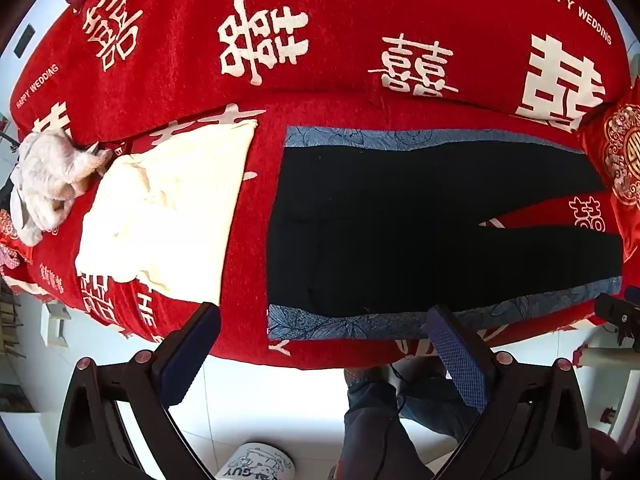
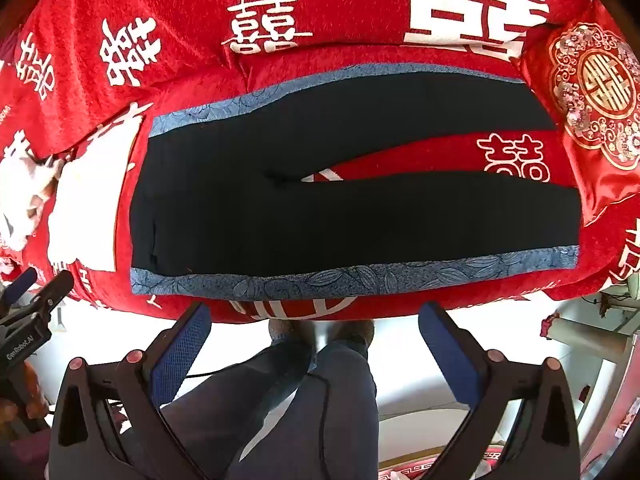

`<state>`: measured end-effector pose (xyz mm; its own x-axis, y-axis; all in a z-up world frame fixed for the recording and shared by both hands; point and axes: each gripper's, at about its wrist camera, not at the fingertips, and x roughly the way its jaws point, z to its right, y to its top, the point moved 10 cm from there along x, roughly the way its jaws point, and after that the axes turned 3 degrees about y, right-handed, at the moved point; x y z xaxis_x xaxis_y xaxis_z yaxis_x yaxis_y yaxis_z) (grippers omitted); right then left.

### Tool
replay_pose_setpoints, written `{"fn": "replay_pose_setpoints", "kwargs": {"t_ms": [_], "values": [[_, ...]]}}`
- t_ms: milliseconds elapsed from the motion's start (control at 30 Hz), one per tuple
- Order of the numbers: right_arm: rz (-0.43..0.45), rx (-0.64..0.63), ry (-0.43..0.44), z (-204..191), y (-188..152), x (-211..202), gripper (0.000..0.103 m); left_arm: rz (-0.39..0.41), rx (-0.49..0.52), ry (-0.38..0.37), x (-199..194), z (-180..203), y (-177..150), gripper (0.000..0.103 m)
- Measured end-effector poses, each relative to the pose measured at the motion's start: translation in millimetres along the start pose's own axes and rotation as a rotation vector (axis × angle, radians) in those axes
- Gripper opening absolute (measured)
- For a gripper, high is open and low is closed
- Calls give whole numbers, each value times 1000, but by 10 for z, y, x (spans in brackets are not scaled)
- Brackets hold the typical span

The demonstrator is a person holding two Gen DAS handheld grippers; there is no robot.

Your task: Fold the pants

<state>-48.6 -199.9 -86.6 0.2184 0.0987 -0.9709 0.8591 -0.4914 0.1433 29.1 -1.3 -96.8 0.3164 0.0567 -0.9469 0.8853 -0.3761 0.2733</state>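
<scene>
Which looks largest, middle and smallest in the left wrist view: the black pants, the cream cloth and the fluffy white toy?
1. Black pants, spread flat on the red cover.
2. Cream cloth, left of the pants.
3. Fluffy white toy, at the far left edge, where the fisheye shrinks it, so its true size is unsure.

We're in a home here, a bedroom by the look of it. A bed (image 1: 248,332) fills the view, spread with a red blanket (image 1: 360,40) printed with white wedding characters and the words "HAPPY WEDDING". At the bed's right edge sits a red embroidered cushion (image 2: 592,92); near its left edge lie a cream cloth (image 1: 168,208) and a white plush toy (image 1: 48,184). Below the near edge, white floor tiles (image 1: 256,400) and a slipper (image 1: 256,466).
</scene>
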Motion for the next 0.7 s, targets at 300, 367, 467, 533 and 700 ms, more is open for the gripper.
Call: {"fn": "replay_pose_setpoints", "kwargs": {"t_ms": [300, 367, 467, 533, 700], "values": [[-2, -21, 4, -73, 29, -47, 103, 32, 21, -15, -74, -12, 99, 103], [-6, -29, 4, -30, 71, -85, 103, 40, 26, -17, -93, -19, 112, 103], [8, -38, -16, -107, 63, -84, 103, 47, 31, -17, -104, -27, 130, 103], [15, -40, -21, -137, 45, -91, 103, 53, 33, -18, -112, -40, 146, 103], [17, -40, -25, -166, 27, -95, 103, 63, 40, -14, -130, -46, 168, 103]]}}
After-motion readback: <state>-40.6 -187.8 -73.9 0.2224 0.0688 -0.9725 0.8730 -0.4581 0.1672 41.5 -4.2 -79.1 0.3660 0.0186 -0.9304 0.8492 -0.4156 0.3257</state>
